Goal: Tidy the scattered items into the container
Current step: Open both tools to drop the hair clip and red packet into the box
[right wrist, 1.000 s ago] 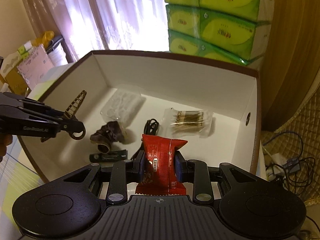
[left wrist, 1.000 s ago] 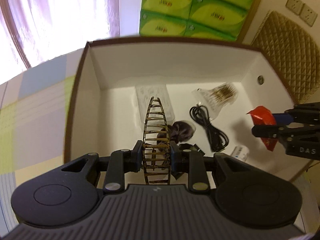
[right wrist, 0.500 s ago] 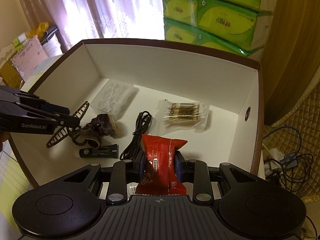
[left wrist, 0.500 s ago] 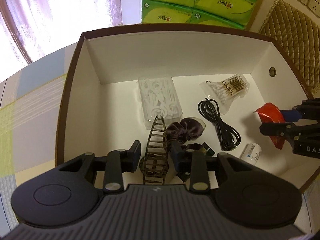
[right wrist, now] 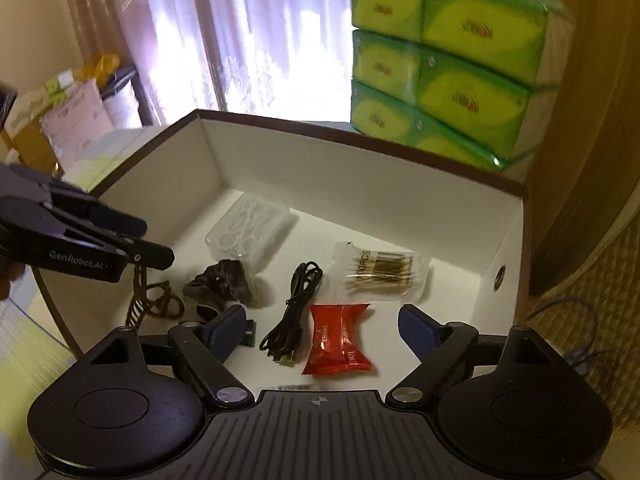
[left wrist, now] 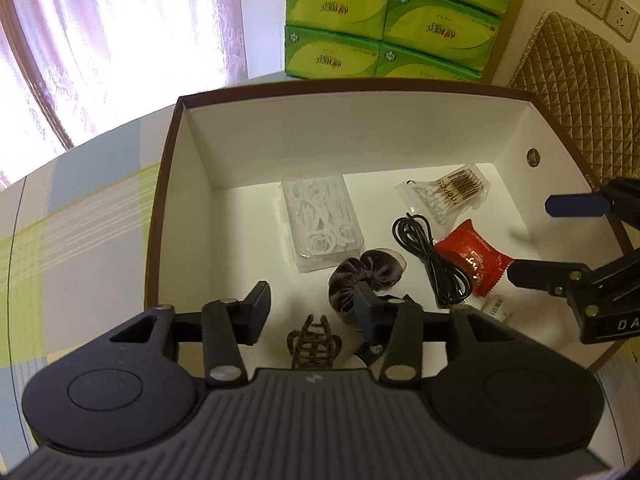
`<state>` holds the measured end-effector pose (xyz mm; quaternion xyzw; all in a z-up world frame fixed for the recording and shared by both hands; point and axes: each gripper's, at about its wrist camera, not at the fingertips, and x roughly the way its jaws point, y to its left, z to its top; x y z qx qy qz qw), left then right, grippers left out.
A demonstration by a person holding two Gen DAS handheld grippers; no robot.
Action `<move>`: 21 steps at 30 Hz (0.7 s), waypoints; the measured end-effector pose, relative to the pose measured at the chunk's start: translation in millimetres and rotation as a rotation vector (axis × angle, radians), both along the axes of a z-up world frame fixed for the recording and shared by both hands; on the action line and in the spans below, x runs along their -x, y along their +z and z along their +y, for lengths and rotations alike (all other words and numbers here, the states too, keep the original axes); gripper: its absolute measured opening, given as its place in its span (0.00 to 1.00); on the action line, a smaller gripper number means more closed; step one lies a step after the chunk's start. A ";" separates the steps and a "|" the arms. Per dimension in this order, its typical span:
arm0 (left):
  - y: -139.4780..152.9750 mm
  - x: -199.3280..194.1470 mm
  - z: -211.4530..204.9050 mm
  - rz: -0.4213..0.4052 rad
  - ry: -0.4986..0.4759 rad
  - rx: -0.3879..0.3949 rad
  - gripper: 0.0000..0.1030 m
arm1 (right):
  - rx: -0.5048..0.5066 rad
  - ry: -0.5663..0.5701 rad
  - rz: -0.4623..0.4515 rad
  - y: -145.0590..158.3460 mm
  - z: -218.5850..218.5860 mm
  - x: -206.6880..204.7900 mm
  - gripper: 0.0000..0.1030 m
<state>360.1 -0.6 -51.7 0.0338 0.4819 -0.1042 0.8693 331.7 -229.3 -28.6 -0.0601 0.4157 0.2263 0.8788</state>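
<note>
jaws of left gripper (left wrist: 312, 304) and right gripper (right wrist: 322, 322) released above box (left wrist: 160, 216); hair claw (left wrist: 314, 344) near front edge, red packet (right wrist: 340, 338) mid-floor.

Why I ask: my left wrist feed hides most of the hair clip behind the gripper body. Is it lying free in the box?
Observer: Yes. The right wrist view shows the whole hair clip resting on the floor of the box, below the open left gripper.
Operator: And the right gripper, is it holding anything?
Observer: No. Its own view shows the right gripper wide open, with the red snack packet lying flat on the floor between its fingers.
</note>
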 end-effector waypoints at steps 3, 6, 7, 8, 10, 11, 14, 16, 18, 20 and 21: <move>3.1 4.5 0.1 -0.004 0.000 0.003 0.49 | -0.008 0.013 0.024 2.9 1.4 5.2 0.86; 5.7 10.9 0.8 -0.003 0.001 0.010 0.58 | -0.004 -0.002 0.042 4.6 -0.7 11.5 0.86; 6.9 13.3 0.7 -0.005 0.001 0.010 0.61 | -0.001 -0.007 0.047 5.6 -1.8 14.2 0.86; 8.2 16.0 0.4 -0.006 0.000 0.009 0.64 | 0.000 -0.014 0.051 6.5 -2.7 16.9 0.86; 11.6 21.5 -0.6 -0.009 -0.001 0.008 0.69 | -0.001 -0.025 0.056 8.8 -4.9 22.7 0.88; 13.7 24.4 -1.4 -0.012 -0.001 0.009 0.71 | -0.001 -0.032 0.055 10.2 -6.1 26.1 0.93; 21.3 32.7 -2.8 -0.024 0.001 0.015 0.79 | -0.003 -0.052 0.026 16.7 -8.4 37.4 1.00; 26.4 38.0 -3.6 -0.033 0.006 0.018 0.83 | -0.009 -0.057 0.024 20.7 -9.2 42.1 1.00; 32.0 43.5 -4.6 -0.040 0.010 0.022 0.86 | -0.013 -0.068 0.019 24.2 -9.7 46.1 1.00; 37.1 49.4 -5.6 -0.044 0.011 0.028 0.91 | -0.009 -0.081 0.017 27.0 -10.4 49.9 1.00; 39.5 52.8 -6.0 -0.044 0.012 0.029 0.91 | -0.006 -0.090 0.015 28.4 -10.9 52.0 1.00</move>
